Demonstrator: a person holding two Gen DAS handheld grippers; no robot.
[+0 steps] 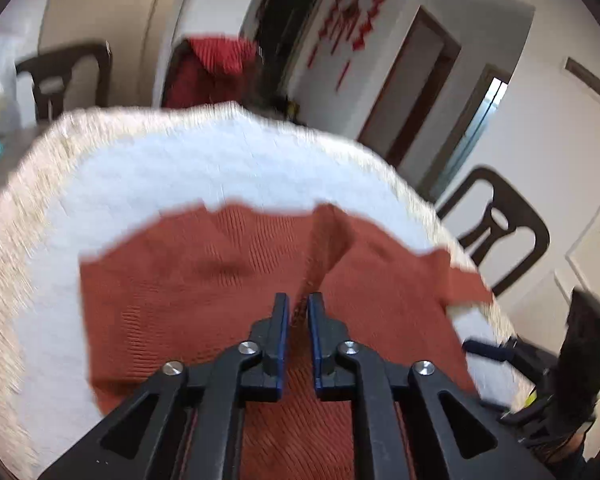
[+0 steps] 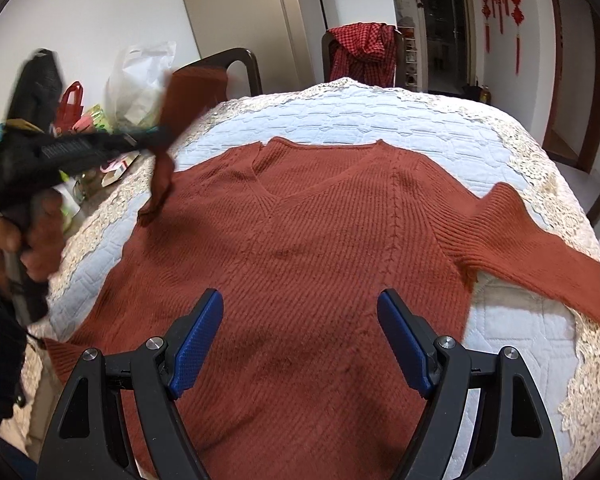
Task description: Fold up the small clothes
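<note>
Left gripper (image 2: 162,136) and lifted sleeve (image 2: 168,148) motion-blurred, sweater (image 2: 300,248) hem cut off.

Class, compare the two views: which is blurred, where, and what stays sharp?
Left wrist view: tablecloth and sweater smeared by motion, its own left gripper crisp. Right wrist view: sweater sharp; only the left gripper and lifted sleeve blur.

both wrist views close, angled down across the sweater (image 2: 300,260); shared table (image 2: 380,120)
</note>
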